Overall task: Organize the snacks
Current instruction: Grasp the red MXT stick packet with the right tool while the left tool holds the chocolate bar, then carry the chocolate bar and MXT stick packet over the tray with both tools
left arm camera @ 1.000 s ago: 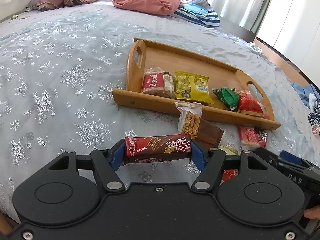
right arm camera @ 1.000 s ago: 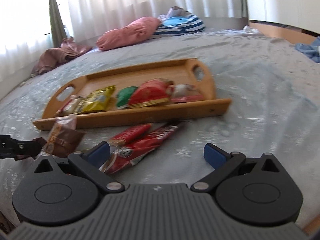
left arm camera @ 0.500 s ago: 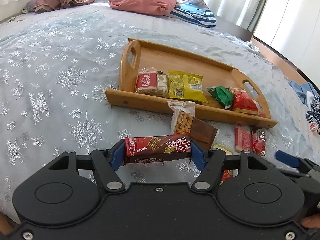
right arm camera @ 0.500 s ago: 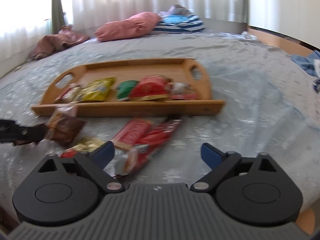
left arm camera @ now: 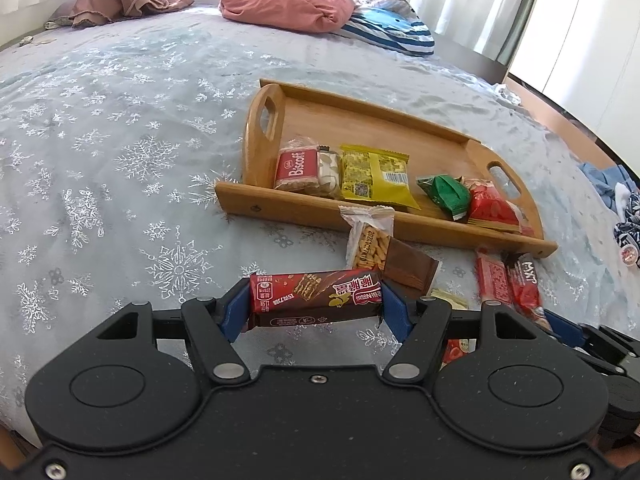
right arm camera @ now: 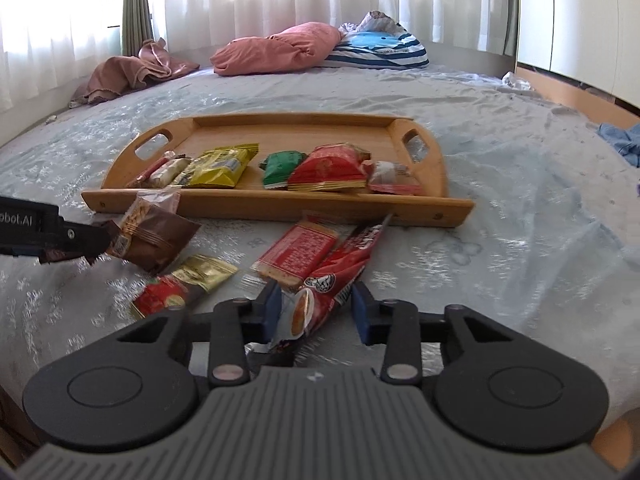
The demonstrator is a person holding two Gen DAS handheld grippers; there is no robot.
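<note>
My left gripper (left arm camera: 316,304) is shut on a red-and-brown Nestle wafer bar (left arm camera: 314,296), held above the bed in front of the wooden tray (left arm camera: 400,228). The tray holds a Biscoff pack (left arm camera: 298,170), a yellow packet (left arm camera: 374,174), a green packet (left arm camera: 446,194) and a red packet (left arm camera: 490,208). My right gripper (right arm camera: 316,310) is partly closed around the end of a long red snack packet (right arm camera: 340,276) lying on the bed; its pads (right arm camera: 362,306) are not pressed on it. A flat red packet (right arm camera: 300,252) lies beside it.
A brown peanut packet (right arm camera: 154,232) and a gold-and-red packet (right arm camera: 182,284) lie on the snowflake bedspread (left arm camera: 100,184) in front of the tray. A pink pillow (right arm camera: 276,48) and striped pillow (right arm camera: 376,50) lie at the far end. Curtains are behind.
My right gripper has moved forward and down over the long red packet and narrowed its jaws around it. My left gripper has kept hold of the wafer bar and barely shifted.
</note>
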